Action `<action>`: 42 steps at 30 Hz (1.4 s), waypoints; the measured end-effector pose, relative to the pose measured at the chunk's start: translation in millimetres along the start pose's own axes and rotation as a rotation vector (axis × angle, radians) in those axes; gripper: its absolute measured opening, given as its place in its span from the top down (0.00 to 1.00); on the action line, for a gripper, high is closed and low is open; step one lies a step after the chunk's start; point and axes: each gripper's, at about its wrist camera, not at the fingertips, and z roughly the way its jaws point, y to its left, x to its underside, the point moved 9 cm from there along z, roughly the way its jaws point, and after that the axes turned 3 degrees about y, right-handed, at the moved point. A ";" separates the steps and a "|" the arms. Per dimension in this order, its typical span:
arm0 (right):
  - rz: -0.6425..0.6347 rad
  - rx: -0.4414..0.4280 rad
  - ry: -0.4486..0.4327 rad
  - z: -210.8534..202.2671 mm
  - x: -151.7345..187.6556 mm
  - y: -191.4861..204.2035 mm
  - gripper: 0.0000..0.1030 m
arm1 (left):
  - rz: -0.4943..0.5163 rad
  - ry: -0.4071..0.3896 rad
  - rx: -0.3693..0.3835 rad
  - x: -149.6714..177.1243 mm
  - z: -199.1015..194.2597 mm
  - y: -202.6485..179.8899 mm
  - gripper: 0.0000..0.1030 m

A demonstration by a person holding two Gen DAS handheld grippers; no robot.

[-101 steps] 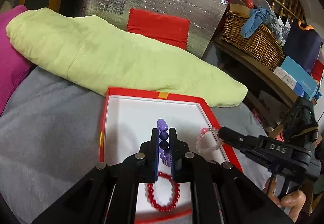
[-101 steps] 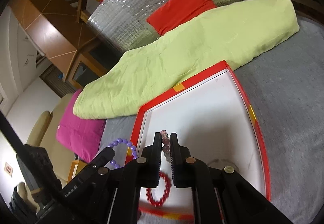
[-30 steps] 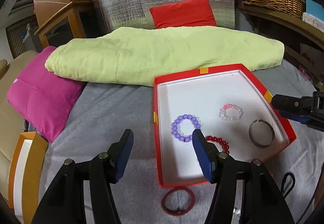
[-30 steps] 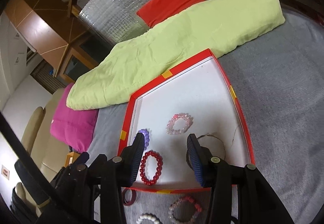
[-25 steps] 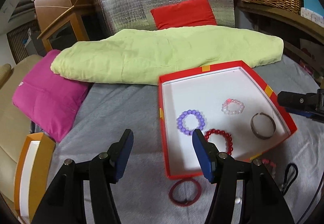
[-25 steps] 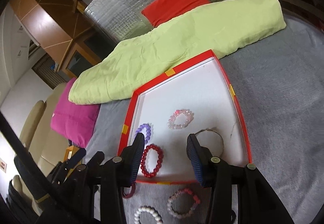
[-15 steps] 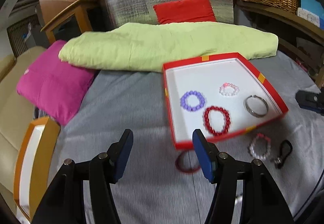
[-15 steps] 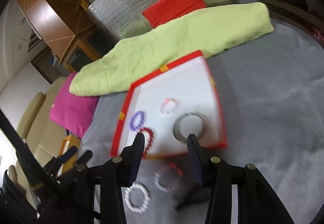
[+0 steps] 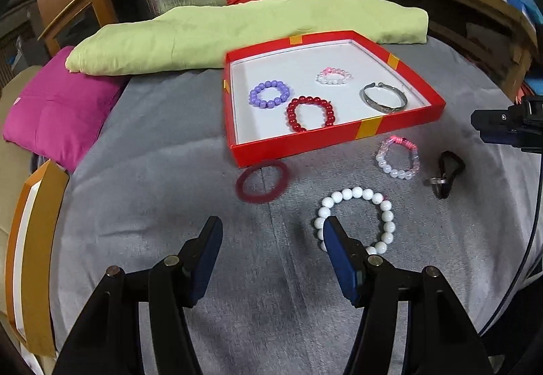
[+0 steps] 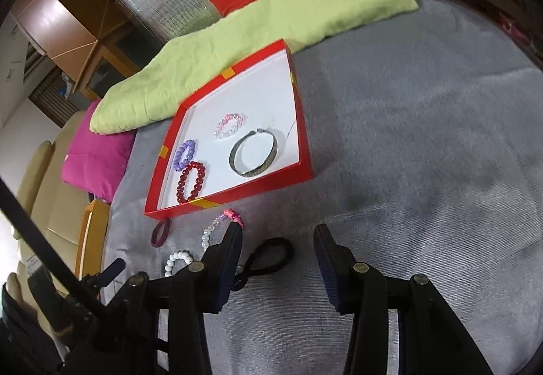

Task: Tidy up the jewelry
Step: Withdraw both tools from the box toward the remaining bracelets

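My left gripper (image 9: 271, 229) released over grey blanket (image 9: 169, 171), right gripper (image 10: 278, 236) released too, red tray (image 9: 305, 144) beyond both, white bead bracelet (image 9: 356, 195) lying flat just before tray, no clear long axis.

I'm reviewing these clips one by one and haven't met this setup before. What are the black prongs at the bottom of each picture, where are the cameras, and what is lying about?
There is no robot here. A person holds a two-finger gripper in each hand, and each gripper carries a wide-angle camera looking along its fingers. One picture comes from the left gripper, the other from the right gripper; the prongs are their fingers. Both stand open and hold nothing.

On the grey cover sits a red box with four bracelets inside: purple, red beaded, pink-white and a metal bangle. Outside it, nearer the cameras, lie a red ring, a white bead bracelet, a pink and clear bracelet and a black loop.
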 end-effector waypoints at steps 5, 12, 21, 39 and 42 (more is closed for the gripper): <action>0.025 -0.013 0.062 14.1 5.5 5.3 0.54 | -0.057 0.008 0.018 -2.0 5.6 20.0 0.39; 0.039 -0.017 0.104 20.7 11.5 6.1 0.54 | -0.150 0.000 -0.052 1.2 6.5 81.3 0.39; 0.056 -0.021 0.135 28.5 19.3 5.8 0.54 | -0.259 0.009 -0.029 2.8 13.7 106.0 0.39; 0.049 0.041 0.132 41.2 25.5 12.8 0.64 | -0.215 0.011 -0.020 -9.4 23.4 80.1 0.39; 0.021 0.061 0.112 43.3 25.2 15.7 0.64 | -0.210 0.005 -0.011 -12.4 24.7 73.9 0.39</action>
